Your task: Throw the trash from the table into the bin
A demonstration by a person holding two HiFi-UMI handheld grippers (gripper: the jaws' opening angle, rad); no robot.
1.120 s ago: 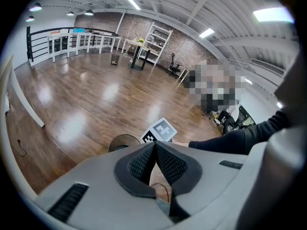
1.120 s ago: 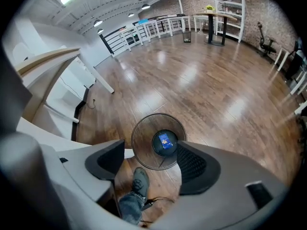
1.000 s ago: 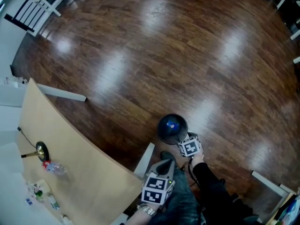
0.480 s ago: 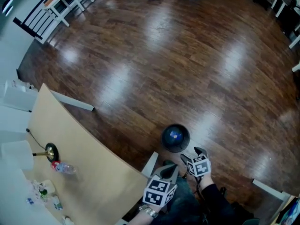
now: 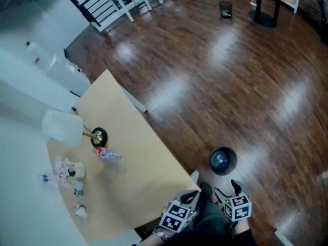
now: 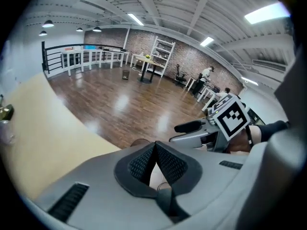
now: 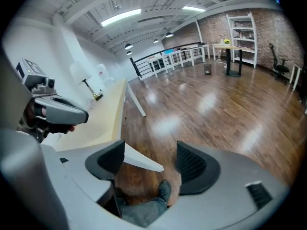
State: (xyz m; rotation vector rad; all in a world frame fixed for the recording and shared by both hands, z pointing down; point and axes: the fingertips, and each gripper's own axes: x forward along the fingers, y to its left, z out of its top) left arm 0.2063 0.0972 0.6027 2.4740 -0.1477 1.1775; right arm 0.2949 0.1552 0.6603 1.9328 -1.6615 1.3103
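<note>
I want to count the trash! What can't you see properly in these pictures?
1. Crumpled pale scraps on the beige wooden table: head view, too small to name or count.
2. Inside of the round dark bin: head view, too small, just a blue glint.

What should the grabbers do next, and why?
Probably reach the right gripper over to the plastic bottle on the table. Its jaws stand apart with nothing between them, the left gripper is shut and empty, and the bottle and other scraps lie there, away from the bin on the floor.
</note>
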